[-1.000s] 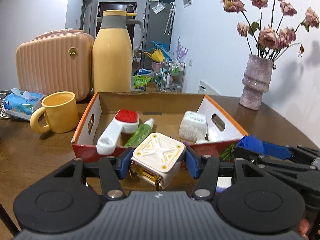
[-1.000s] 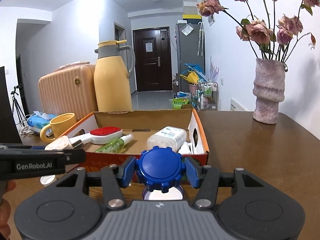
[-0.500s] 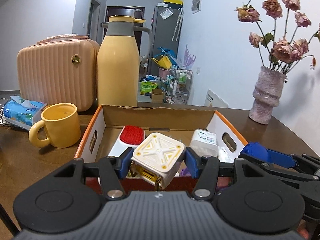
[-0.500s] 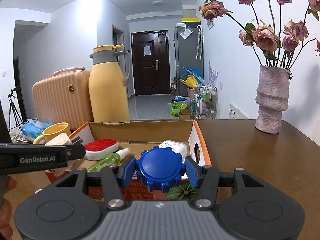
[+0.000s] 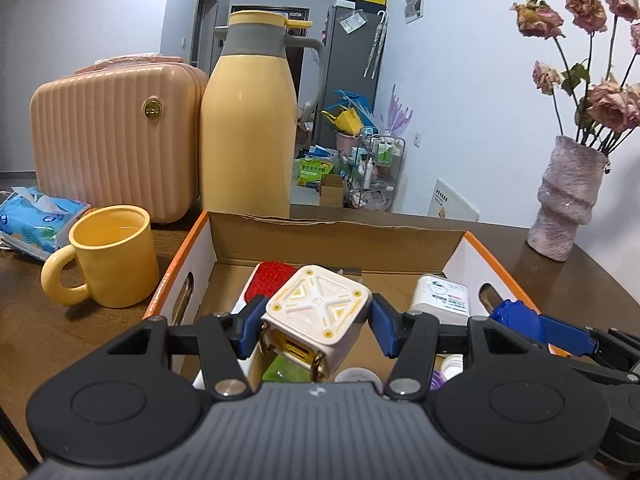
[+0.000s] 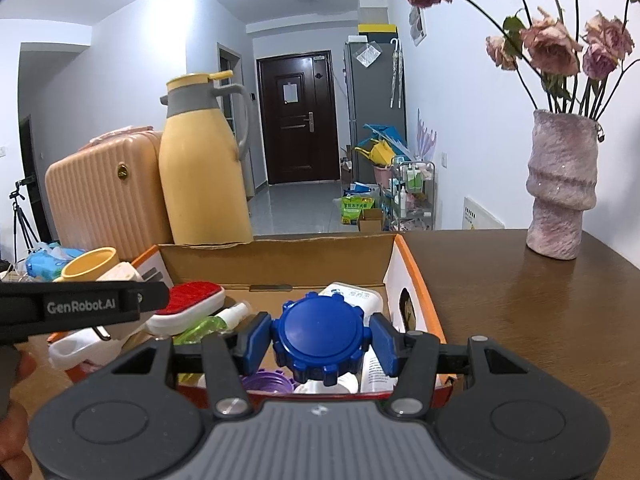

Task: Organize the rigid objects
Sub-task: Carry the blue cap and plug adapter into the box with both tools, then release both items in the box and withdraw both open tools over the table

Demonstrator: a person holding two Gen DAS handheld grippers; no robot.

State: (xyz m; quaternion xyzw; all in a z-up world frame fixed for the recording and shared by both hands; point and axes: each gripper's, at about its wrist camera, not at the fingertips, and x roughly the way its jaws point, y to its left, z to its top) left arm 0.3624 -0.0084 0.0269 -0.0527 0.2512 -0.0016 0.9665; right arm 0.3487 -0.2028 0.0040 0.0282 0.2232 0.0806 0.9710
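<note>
An open cardboard box (image 5: 336, 236) stands on the brown bench (image 6: 532, 320), holding a red-topped brush (image 6: 191, 304), a green spray bottle (image 6: 212, 323), a white bottle (image 5: 440, 300) and a purple lid (image 6: 266, 383). The left gripper (image 5: 316, 320) has its blue fingers (image 5: 250, 330) clamped on a white cube (image 5: 316, 312) with yellow trim, held above the box's near part. The right gripper (image 6: 318, 340) grips a blue cap (image 6: 320, 336) of a white bottle, also over the box's near edge. The left view alone shows the whole yellow mug (image 5: 108, 256) and tissue pack (image 5: 36, 216) beside the box; the right view alone shows the dark door (image 6: 296, 120) and a thumb (image 6: 22, 364) at lower left. Both show the yellow jug (image 5: 246, 120), case (image 5: 112, 136) and vase (image 6: 560, 184).
</note>
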